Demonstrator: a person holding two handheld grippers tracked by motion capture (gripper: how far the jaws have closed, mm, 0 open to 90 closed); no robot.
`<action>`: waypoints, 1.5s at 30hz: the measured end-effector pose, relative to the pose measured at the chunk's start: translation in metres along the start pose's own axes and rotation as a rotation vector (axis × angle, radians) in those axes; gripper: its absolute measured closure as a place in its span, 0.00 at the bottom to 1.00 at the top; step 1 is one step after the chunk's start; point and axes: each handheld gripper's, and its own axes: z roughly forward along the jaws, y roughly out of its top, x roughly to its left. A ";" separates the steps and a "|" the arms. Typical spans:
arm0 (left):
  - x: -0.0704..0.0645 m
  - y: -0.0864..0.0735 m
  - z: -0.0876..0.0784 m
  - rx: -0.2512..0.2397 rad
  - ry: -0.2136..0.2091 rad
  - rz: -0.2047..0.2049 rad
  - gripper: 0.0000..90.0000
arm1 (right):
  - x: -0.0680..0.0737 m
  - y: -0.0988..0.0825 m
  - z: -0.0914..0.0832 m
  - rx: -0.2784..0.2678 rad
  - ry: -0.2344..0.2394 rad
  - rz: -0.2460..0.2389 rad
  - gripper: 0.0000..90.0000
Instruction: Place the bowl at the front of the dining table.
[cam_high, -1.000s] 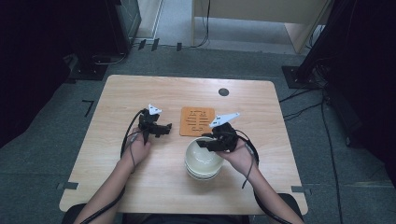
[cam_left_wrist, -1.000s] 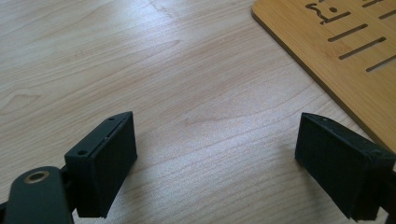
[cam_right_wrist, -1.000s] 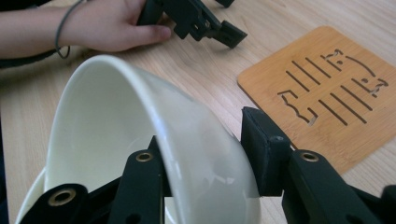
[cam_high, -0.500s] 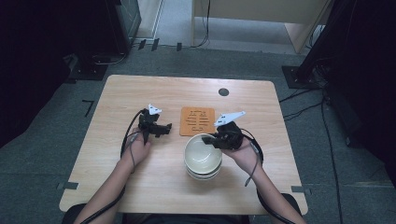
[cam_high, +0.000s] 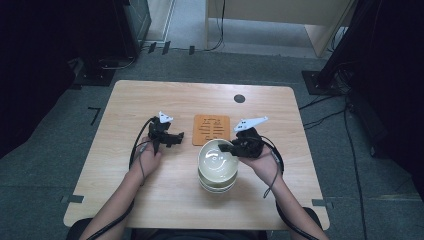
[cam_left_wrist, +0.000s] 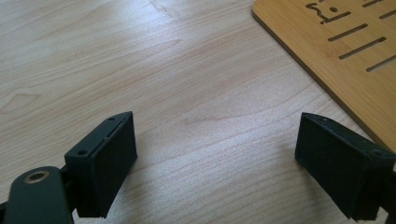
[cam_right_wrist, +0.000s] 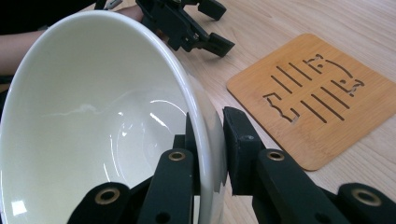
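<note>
A white bowl (cam_high: 216, 159) hangs tilted just above a stack of matching bowls (cam_high: 216, 185) at the table's middle front. My right gripper (cam_high: 231, 149) is shut on its right rim. In the right gripper view the two black jaws pinch the thin rim of the bowl (cam_right_wrist: 93, 116), one pad inside and one outside, with my right gripper (cam_right_wrist: 210, 154) low in the frame. My left gripper (cam_high: 175, 139) rests on the table left of the bowls, open, pointing right. Its jaws (cam_left_wrist: 224, 158) stand wide over bare wood with nothing between them.
A square slotted wooden trivet (cam_high: 211, 129) lies flat just behind the bowls, between the two grippers; its corner (cam_left_wrist: 336, 42) is near the left gripper's right jaw. A dark round hole (cam_high: 239, 98) sits near the table's far edge. The left gripper (cam_right_wrist: 187, 28) lies beyond the bowl.
The top bowl has come up off the stack a little and tilted, held at its rim by the right gripper. The left hand and gripper have stayed put.
</note>
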 end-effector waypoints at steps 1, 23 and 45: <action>0.000 0.000 0.000 0.000 0.000 0.000 0.14 | 0.000 0.000 0.000 -0.003 0.002 0.001 0.90; 0.000 0.001 0.001 0.003 -0.004 0.005 0.12 | -0.006 0.008 0.002 -0.006 0.009 0.025 0.90; 0.000 0.001 0.001 0.003 -0.004 0.005 0.12 | -0.008 0.013 0.000 -0.016 0.003 0.050 0.90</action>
